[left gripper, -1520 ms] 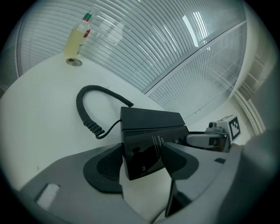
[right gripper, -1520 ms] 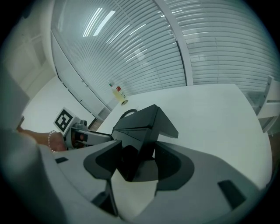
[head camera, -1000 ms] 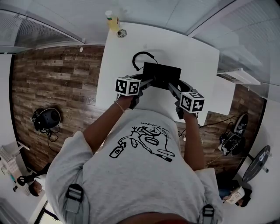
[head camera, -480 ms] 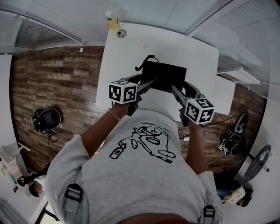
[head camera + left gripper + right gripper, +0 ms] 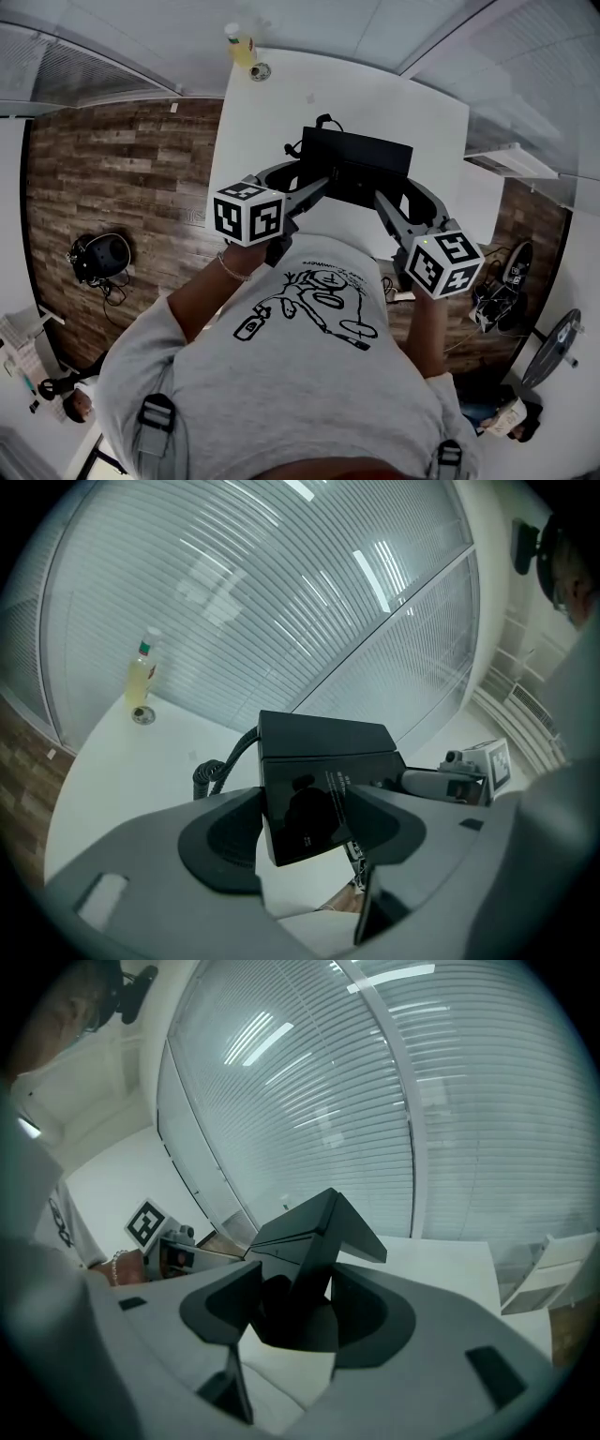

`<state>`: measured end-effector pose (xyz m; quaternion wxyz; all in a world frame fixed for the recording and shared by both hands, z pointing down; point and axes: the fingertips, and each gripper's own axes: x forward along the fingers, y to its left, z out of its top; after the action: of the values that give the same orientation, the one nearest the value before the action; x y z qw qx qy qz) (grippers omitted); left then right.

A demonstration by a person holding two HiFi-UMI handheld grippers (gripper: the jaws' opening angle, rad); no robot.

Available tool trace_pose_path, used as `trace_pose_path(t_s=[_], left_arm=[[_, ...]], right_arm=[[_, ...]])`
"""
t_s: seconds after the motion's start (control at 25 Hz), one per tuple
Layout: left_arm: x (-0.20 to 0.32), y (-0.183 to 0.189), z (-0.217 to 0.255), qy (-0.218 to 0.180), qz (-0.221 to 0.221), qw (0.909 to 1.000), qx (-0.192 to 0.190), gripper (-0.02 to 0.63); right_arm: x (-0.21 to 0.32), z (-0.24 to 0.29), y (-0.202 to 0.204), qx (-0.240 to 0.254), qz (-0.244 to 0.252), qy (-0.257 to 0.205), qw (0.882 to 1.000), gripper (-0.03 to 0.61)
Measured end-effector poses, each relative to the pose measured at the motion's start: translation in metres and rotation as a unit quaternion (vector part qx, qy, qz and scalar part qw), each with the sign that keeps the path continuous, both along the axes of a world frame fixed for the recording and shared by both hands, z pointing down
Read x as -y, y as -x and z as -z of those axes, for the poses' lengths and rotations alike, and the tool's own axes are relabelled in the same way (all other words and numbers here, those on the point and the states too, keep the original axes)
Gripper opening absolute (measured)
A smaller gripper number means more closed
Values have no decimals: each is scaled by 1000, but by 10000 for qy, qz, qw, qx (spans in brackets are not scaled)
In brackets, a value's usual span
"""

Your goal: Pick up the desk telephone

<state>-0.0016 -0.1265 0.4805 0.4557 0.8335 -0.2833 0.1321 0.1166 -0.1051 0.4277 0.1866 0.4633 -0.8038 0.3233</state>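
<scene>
The desk telephone (image 5: 354,167) sits over the middle of the table (image 5: 427,112), with the left gripper (image 5: 314,187) clasping its left side and the right gripper (image 5: 384,202) its right side. Its coiled cord (image 5: 298,150) lies at its left rear. A bottle (image 5: 241,42) stands on the table's far left corner, well behind the telephone.
</scene>
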Motion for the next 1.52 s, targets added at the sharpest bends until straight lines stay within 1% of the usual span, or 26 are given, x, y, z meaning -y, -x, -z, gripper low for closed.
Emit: trace_pose_path(t_s=[0.24, 0.36, 0.48, 0.72, 1.52], left_arm=[[-4, 3, 37, -242, 51, 9997, -92, 273], [-4, 6, 50, -404, 74, 9991, -72, 272], [-4, 6, 56, -486, 84, 9988, -55, 273], [-5, 5, 53, -488, 106, 9987, -41, 273], [-4, 5, 51, -432, 72, 9990, -75, 273]], right_arm=[[-6, 37, 4, -70, 49, -277, 9996, 224], [-7, 48, 5, -72, 66, -351, 9993, 224], [-8, 53, 5, -41, 49, -376, 9993, 224], [-9, 50, 3, 39, 23, -365, 9993, 219], [-8, 50, 4, -4, 8, -347, 9994, 219]])
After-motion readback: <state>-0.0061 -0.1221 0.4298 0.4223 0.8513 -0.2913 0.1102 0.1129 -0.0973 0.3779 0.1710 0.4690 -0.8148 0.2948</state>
